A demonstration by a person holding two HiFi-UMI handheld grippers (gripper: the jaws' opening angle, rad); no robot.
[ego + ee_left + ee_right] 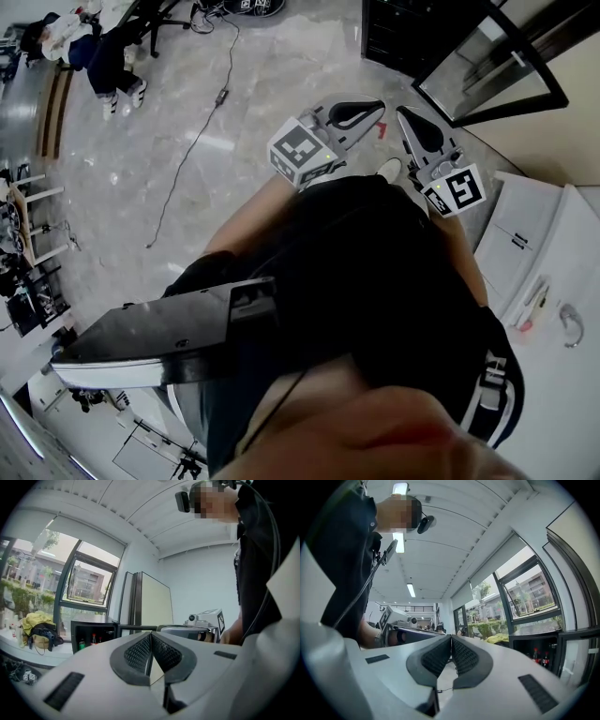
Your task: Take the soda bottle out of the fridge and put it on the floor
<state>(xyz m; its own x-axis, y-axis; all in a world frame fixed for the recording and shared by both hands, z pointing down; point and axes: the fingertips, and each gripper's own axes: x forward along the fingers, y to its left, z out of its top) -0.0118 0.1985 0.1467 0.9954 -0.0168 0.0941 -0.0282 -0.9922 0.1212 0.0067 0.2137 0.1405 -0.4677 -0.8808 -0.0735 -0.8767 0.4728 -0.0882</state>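
1. We see the left tool (pixel 379 106) held level in front of the body. Its jaws are pressed together with nothing between them.
2. In the left gripper view, the left tool (pixel 151 635) shows its pads meeting at the tips.
3. The right tool (pixel 403 112) sits just beside it at 3 o'clock, likewise closed and empty. In the right gripper view, the right tool (pixel 451 637) has its pads touching.
4. In the head view both tools point toward 1 o'clock. There the black fridge (pixel 398 33) stands on the floor (pixel 281 84) with its glass door (pixel 492 66) swung open.
5. The soda bottles (pixel 536 655), dark with red caps, stand upright inside the fridge. In the right gripper view they lie at 3 o'clock of the jaws, well apart from them.
6. In the left gripper view the fridge (pixel 93 637) lies at 9 o'clock of the jaws. A green can (pixel 82 644) stands just beside the red-capped bottles inside it.
7. A cable (pixel 192 141) trails across the floor at 9 o'clock of the tools.
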